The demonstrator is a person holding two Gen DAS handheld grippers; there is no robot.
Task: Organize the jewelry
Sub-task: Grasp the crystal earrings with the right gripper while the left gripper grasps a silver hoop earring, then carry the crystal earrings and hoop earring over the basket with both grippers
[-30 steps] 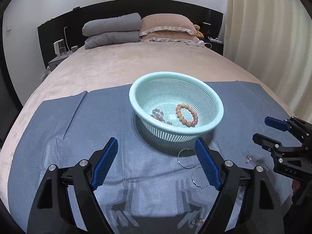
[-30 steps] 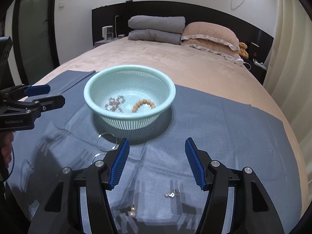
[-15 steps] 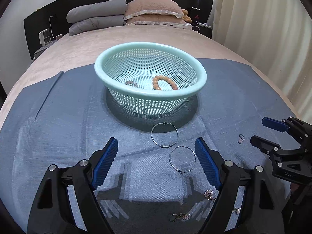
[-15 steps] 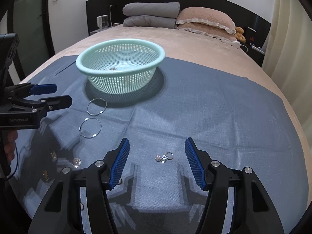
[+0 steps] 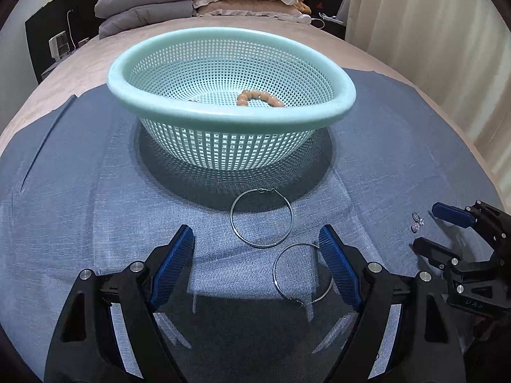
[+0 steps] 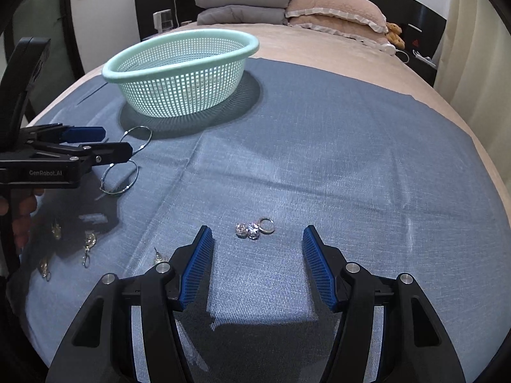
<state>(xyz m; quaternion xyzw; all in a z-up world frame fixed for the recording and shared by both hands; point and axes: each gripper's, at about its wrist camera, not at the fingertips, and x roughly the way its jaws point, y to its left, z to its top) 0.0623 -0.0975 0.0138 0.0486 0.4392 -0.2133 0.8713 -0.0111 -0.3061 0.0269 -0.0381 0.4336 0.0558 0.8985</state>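
Note:
A mint green mesh basket [image 5: 335, 118] [image 6: 134, 70] stands on a blue cloth [image 5: 80, 191] [image 6: 351, 159] and holds an orange bead bracelet [image 5: 260, 97]. Two silver hoop earrings lie in front of it: the far hoop [image 5: 289, 214] [image 6: 148, 137] and the near hoop [image 5: 278, 271] [image 6: 135, 175]. My left gripper [image 5: 257, 249] [image 6: 102, 142] is open and empty, low over the hoops. My right gripper [image 6: 257, 249] [image 5: 437, 226] is open and empty, just short of a pair of crystal stud earrings [image 6: 254, 228] [image 5: 416, 225].
Several small earrings [image 6: 87, 242] lie on the cloth at the near left, one stud [image 6: 157, 257] beside my right gripper's left finger. The cloth covers a beige bed [image 6: 319, 54] with pillows [image 6: 335, 8] and a dark headboard behind. Curtains [image 5: 431, 32] hang on the right.
Both grippers have moved down and forward toward the cloth. The hoops now lie between the left fingers, and the crystal studs sit just ahead of the right fingers. Both stayed open.

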